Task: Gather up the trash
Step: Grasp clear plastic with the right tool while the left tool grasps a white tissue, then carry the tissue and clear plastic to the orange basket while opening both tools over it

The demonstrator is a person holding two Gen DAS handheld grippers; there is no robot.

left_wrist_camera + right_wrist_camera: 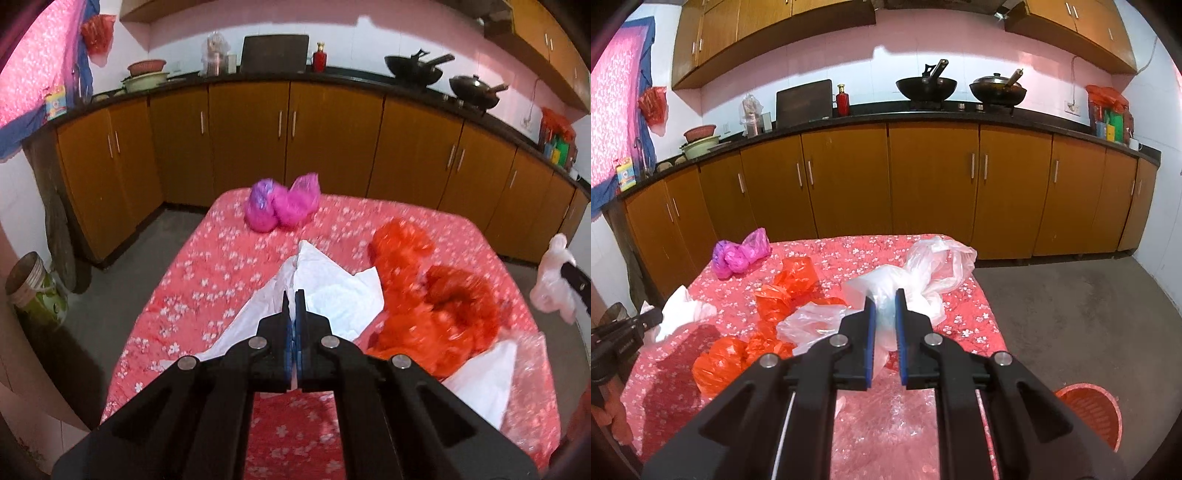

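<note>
The left gripper [294,295] has its blue-padded jaws pinched together on a crumpled sheet of white paper [332,291]; the paper spreads ahead of the fingers and hangs down to the left over the red flowered tablecloth [207,266], and from the other side it shows as a white wad [679,310] at the left edge of the table, at the tip of that same tool. The right gripper [885,301] has its jaws drawn in to a narrow gap, with a clear plastic bag [923,273] bunched between the pads; the bag billows out past the fingertips over the far right part of the table, and from the left view it is a pale lump [554,284] at the right margin.

On the cloth lie the other scraps; a pink plastic bag [284,205] knotted in two lobes sits near the far edge, well apart from both tools; crumpled orange plastic bags [436,295] sprawl just beside the white paper, to its right; a sheet of clear bubble wrap [882,424] covers the near side of the table under the right tool.

A red plastic basket [1093,413] stands on the grey floor beside the table's right side; behind everything runs a row of brown cabinets [923,184] under a black counter with two woks [927,88].
</note>
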